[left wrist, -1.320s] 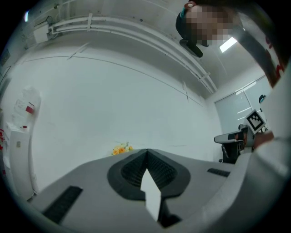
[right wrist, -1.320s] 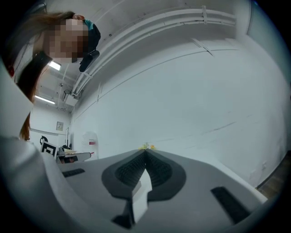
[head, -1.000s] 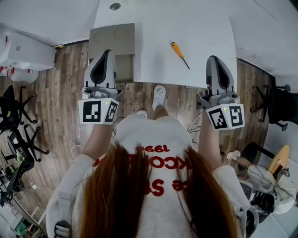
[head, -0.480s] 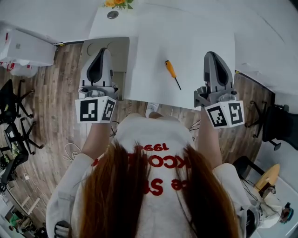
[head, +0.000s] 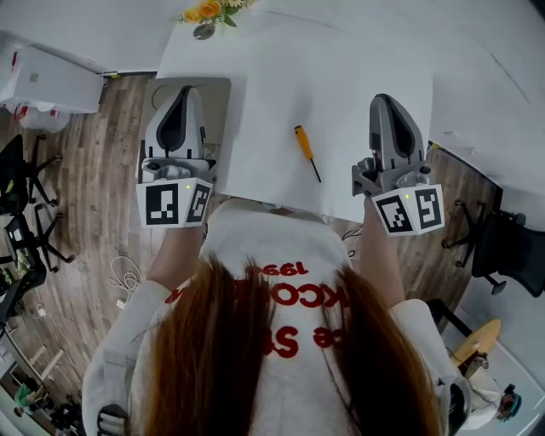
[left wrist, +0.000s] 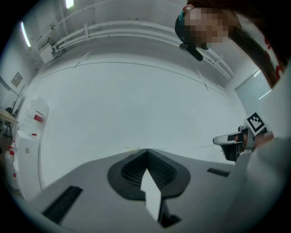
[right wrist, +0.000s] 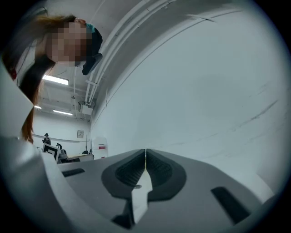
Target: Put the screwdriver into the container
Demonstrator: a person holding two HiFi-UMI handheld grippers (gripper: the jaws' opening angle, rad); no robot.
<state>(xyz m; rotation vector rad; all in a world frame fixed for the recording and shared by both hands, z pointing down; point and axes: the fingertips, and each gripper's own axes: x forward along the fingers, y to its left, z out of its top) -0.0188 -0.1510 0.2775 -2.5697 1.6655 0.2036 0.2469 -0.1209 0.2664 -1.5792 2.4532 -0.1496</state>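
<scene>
The screwdriver (head: 305, 150), with an orange handle and a thin dark shaft, lies on the white table (head: 341, 77) between my two grippers in the head view. A grey box-like container (head: 219, 115) stands at the table's left side, partly hidden behind my left gripper (head: 185, 90). That gripper hovers over the container, shut and empty. My right gripper (head: 383, 99) hangs over the table's near right part, to the right of the screwdriver, also shut with nothing in it. Both gripper views show only closed jaws against white surfaces, the left gripper (left wrist: 146, 150) and the right gripper (right wrist: 145, 150).
Flowers (head: 204, 10) stand at the table's far edge. The floor is wooden, with black office chairs (head: 21, 213) on the left and a white box (head: 47, 81) beyond them. Another dark chair (head: 511, 247) stands on the right.
The table and screwdriver have slid nearer and lower in the head view. Both grippers now reach over the table's near edge. Their jaws stay closed.
</scene>
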